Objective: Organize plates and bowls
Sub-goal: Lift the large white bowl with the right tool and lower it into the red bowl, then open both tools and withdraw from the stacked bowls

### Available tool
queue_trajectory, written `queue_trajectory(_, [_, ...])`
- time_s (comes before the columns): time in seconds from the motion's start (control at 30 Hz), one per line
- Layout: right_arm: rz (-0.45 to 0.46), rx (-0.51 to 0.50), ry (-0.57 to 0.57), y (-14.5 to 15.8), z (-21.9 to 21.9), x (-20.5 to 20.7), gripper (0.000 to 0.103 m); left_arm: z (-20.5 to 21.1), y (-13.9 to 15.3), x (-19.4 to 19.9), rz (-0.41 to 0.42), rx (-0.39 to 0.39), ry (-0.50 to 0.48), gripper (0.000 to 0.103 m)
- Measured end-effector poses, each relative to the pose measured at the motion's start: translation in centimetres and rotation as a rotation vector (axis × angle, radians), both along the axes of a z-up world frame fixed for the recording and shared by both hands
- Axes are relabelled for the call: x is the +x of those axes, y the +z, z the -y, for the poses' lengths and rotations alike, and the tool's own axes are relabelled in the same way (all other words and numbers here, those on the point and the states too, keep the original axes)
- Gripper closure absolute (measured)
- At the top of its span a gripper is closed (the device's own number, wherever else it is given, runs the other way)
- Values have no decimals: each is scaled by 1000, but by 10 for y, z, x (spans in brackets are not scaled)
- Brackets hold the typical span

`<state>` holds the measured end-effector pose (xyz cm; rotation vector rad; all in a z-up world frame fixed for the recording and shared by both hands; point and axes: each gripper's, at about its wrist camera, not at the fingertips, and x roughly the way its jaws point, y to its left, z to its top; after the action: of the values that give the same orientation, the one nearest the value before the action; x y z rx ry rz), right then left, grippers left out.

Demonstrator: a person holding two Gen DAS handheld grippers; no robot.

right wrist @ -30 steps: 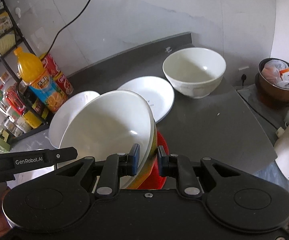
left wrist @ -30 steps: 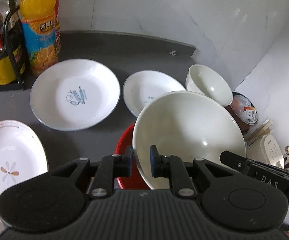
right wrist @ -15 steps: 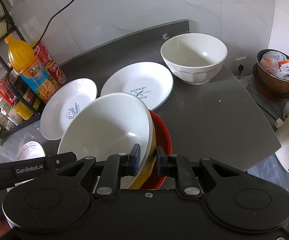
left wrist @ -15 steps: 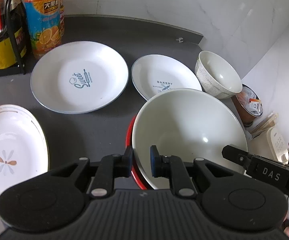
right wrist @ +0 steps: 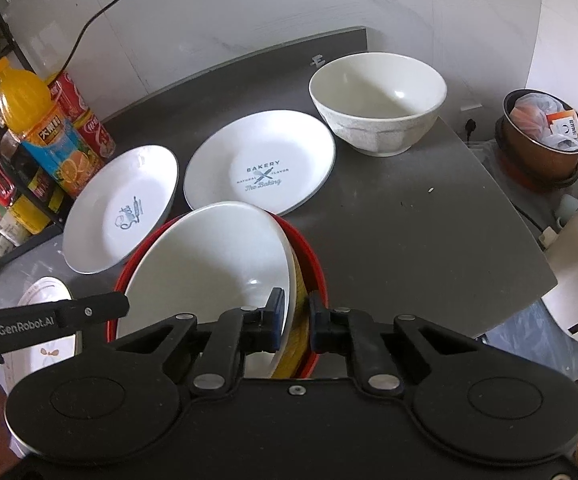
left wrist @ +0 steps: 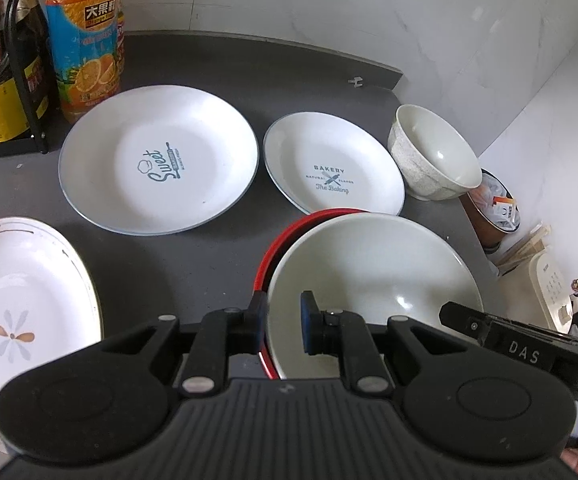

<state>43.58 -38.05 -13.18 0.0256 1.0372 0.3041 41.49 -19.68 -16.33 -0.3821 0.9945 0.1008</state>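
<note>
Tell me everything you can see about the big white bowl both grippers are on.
The big white bowl is wide, glossy and plain cream-white inside, ceramic-looking and empty. It sits tilted inside a red bowl, with a yellow layer showing between them at the near right edge. The left gripper has its jaws closed over its near-left rim; the right gripper pinches the near-right rim together with the yellow layer. The stack sits just in front of the BAKERY plate.
</note>
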Motion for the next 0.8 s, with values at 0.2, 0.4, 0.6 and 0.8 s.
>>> queue_trajectory(0.2, [14, 8, -29, 10, 1, 2, 73, -4, 3, 8, -7, 7, -49, 85])
queue_trajectory(0.4, [35, -12, -95, 17, 8, 7, 72, -14, 12, 24, 11, 14, -109, 78])
queue_trajectory(0.6, [47, -21, -189, 22, 7, 9, 71, -21, 19, 42, 21, 35, -175, 56])
queue_trajectory(0.8, [92, -12, -276, 28, 3, 9, 46, -27, 26, 57, 55, 60, -235, 38])
